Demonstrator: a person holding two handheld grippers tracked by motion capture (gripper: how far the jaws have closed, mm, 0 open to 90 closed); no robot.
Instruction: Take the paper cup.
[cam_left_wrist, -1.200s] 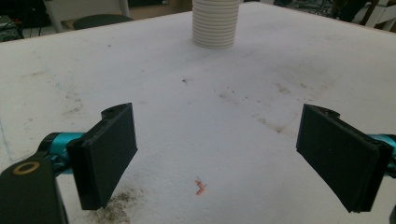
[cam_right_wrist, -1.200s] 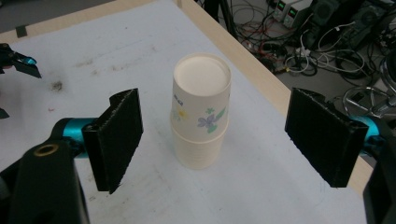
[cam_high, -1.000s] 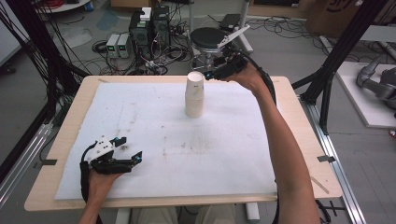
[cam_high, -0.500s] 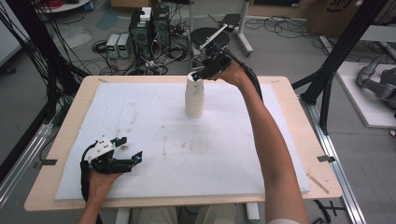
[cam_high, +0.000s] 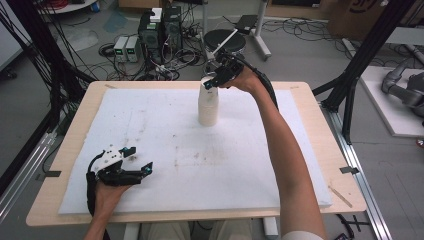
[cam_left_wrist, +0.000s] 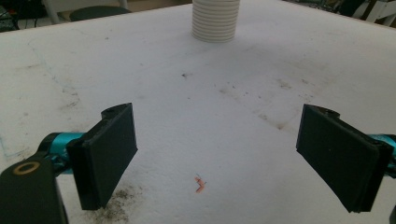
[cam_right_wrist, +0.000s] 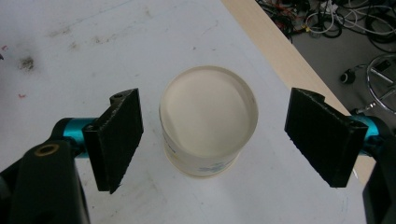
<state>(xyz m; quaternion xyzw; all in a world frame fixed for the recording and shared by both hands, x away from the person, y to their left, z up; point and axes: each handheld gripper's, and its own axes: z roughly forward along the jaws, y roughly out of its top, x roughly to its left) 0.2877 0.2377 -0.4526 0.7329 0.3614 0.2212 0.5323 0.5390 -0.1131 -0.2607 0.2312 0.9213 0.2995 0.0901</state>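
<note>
Right claw (cam_high: 214, 84) hangs above the stack of paper cups (cam_high: 208, 105), pointing down at it, jaws spread wide with nothing between the pads yet. In the right gripper view the upturned base of the top cup (cam_right_wrist: 208, 112) sits between the two black pads (cam_right_wrist: 119, 135), clear of both, a touch nearer the left one. The stack stands upright toward the far edge of the white mat (cam_high: 250, 165) that covers the worktop (cam_high: 320, 130).

To do this grasp well, I would judge the claw should first shift slightly so the cup sits midway between the pads, then come straight down until the pads flank the side wall below the base rim. Closing should be gentle: thin paper will crush or go oval under hard pressure, and a tall stack could tip if one pad arrives first.

Left claw (cam_high: 137, 160) rests low over the mat near the front left corner, jaws apart and empty, well away from the cups (cam_left_wrist: 215, 21).
</note>
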